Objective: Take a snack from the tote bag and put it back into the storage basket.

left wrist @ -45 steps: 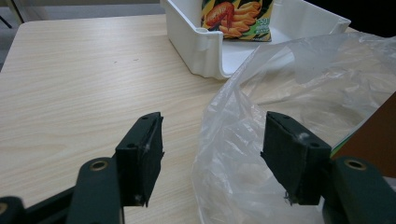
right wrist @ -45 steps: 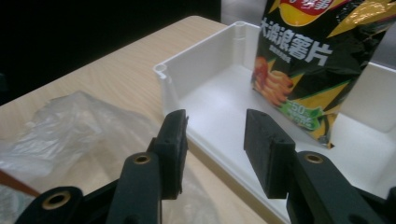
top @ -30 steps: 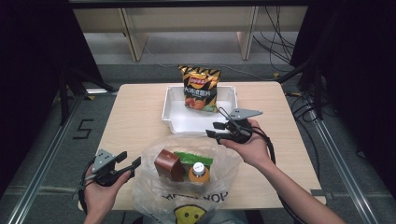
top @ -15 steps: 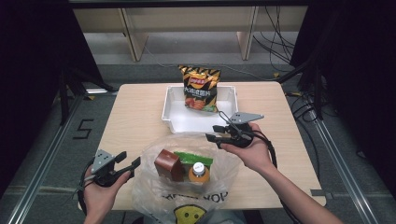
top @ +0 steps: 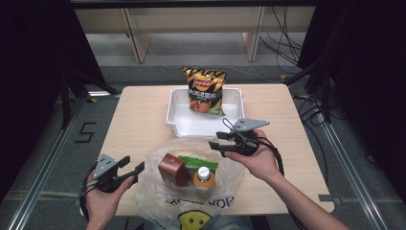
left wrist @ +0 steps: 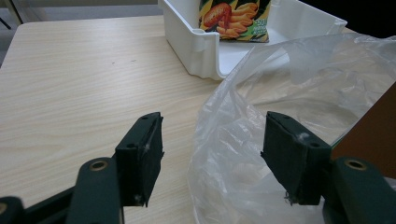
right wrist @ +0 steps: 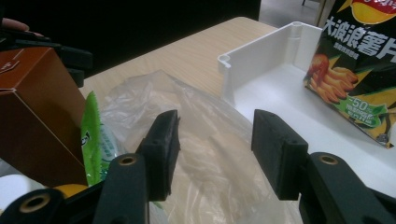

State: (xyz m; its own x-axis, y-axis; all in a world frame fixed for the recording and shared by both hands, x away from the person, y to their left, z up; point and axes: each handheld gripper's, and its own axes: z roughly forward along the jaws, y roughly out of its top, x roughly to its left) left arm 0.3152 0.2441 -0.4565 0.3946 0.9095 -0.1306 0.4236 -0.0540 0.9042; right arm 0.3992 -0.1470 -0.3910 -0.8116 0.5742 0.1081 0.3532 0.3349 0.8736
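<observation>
We hold both grippers, left gripper (top: pixel 128 170) and right gripper (top: pixel 221 142), with jaws apart over the plastic bag (top: pixel 158 155) at the table's near edge. A pinch on its thin film could drag the bag and tip the brown box (top: pixel 173 168).

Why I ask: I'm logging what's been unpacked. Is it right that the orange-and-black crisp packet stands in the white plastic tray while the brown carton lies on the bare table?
Not quite. The orange-and-black crisp packet does stand in the white plastic tray, but the brown carton sits inside the clear plastic bag, as the high view shows.

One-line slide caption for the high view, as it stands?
Both open grippers, left and right, flank a clear plastic bag of groceries; a chips bag leans in the white bin.
</observation>
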